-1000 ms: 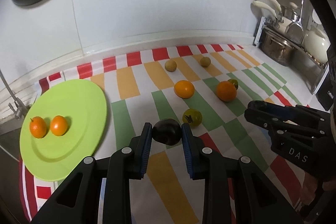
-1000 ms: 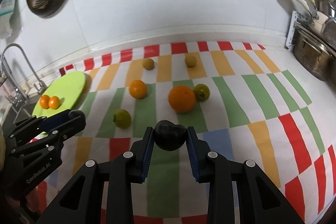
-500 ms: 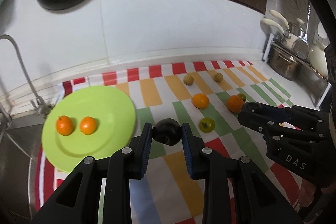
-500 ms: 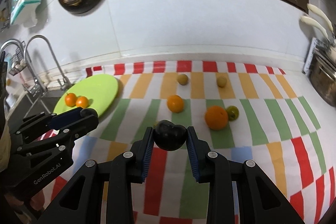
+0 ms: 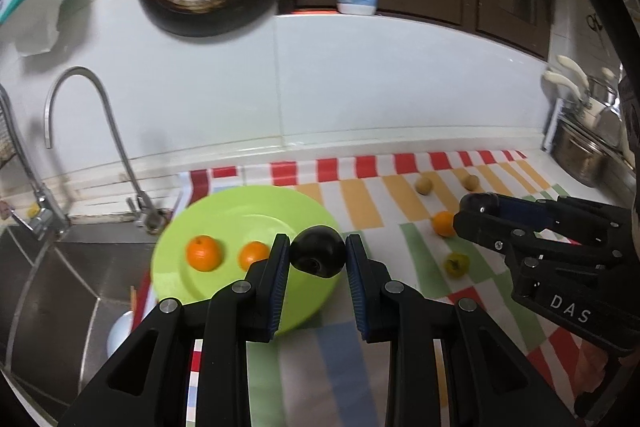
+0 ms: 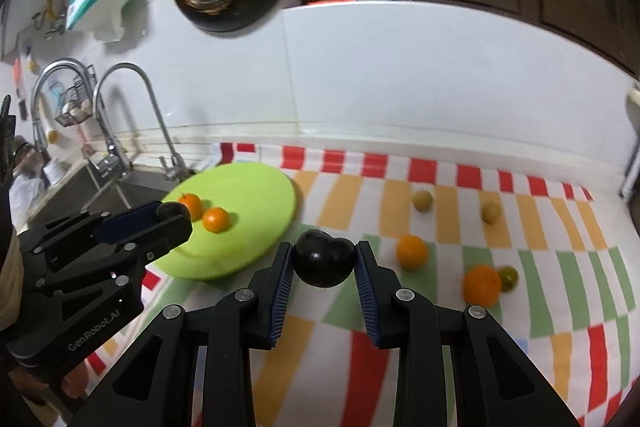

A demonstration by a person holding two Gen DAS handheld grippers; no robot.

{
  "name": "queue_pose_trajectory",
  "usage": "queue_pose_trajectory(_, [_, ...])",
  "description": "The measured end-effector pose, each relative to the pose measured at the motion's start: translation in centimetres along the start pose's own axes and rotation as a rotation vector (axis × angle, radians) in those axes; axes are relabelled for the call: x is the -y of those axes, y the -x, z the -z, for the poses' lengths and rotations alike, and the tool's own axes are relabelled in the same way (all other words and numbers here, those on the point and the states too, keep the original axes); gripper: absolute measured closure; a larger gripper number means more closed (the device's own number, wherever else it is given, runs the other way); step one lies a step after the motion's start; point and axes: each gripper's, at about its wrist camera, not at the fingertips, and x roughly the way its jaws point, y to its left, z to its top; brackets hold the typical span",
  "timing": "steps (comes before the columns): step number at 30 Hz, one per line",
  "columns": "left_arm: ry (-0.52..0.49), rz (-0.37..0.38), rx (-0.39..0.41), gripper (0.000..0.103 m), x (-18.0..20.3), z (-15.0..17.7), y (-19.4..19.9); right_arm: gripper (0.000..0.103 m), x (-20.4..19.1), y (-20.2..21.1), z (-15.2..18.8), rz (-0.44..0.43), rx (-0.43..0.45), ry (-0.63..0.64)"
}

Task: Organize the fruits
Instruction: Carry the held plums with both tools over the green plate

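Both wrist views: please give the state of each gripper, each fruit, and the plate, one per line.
left gripper: shut on a dark plum, above the plate.
right gripper: shut on a second dark plum, above the cloth.
green plate: flat, holding two small oranges.
loose oranges: two, lying on the striped cloth.
green fruit: lying on the cloth.
yellow fruits: two, lying apart near the wall.

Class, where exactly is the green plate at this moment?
The green plate lies at the left end of the striped cloth, beside the sink, with two small oranges on it. In the left wrist view it sits just beyond the left gripper.
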Motion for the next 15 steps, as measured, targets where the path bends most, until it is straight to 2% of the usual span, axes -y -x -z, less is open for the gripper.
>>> queue_pose_trajectory(7, [0.002,-0.041,0.017,0.075,-1.8,-0.5,-0.1,0.071,-2.1,-1.1,-2.0,-0.063,0.018,0.038])
queue_pose_trajectory(15, [-0.021,-0.09,0.016,0.075,-4.1,-1.4,-1.8,0.071,-4.2,-4.4,-3.9,-0.103,-0.015,0.071])
